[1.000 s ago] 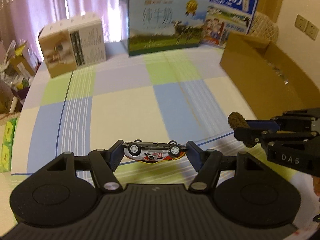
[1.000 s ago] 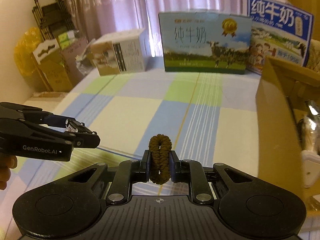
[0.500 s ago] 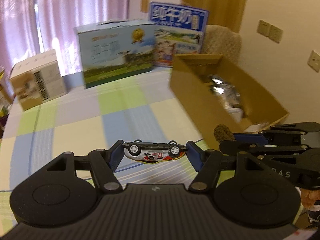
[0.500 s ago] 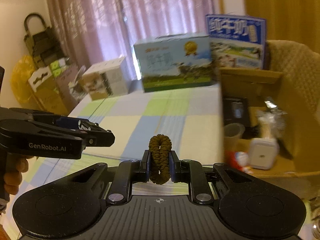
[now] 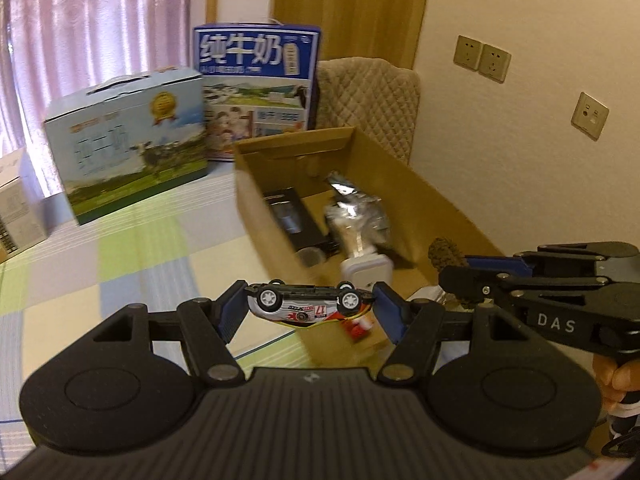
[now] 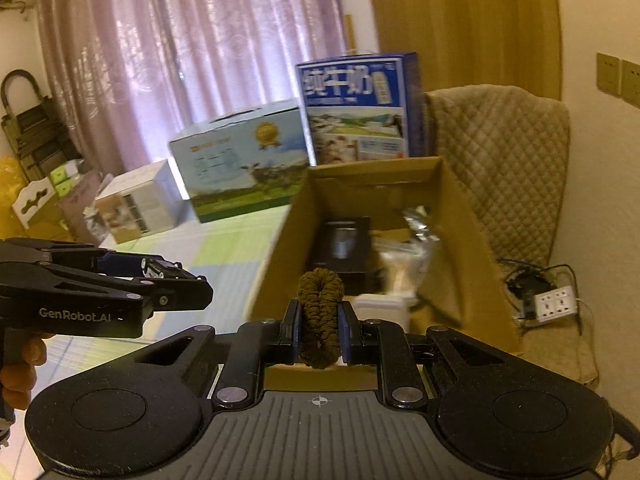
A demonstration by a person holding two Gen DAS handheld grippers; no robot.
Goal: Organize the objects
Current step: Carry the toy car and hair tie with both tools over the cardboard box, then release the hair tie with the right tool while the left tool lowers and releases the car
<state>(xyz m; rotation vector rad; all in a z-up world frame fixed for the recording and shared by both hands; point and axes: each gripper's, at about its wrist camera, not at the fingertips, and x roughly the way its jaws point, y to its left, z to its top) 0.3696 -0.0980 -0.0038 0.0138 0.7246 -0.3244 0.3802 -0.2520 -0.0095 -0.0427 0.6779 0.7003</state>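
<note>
My left gripper (image 5: 310, 306) is shut on a silver toy car (image 5: 306, 306) held upside down, wheels up, over the near left corner of an open cardboard box (image 5: 440, 200). My right gripper (image 6: 319, 326) is shut on a brown hair scrunchie (image 6: 320, 320), held above the near end of the same cardboard box (image 6: 460, 240). From the left wrist view the right gripper (image 5: 452, 270) comes in from the right with the scrunchie (image 5: 444, 252) at its tip. In the right wrist view the left gripper (image 6: 168, 272) enters from the left.
The box holds a black packet (image 5: 288, 216), a silver foil bag (image 5: 356, 208) and a white item (image 5: 366, 270). Milk cartons (image 5: 132, 140) (image 5: 256, 84) stand behind on the checked cloth (image 5: 120, 264). A quilted chair (image 6: 500, 160) and a power strip (image 6: 556, 304) lie right.
Both grippers have swung right from over the checked cloth to above the cardboard box, whose inside now shows. Each keeps its hold on its object.
</note>
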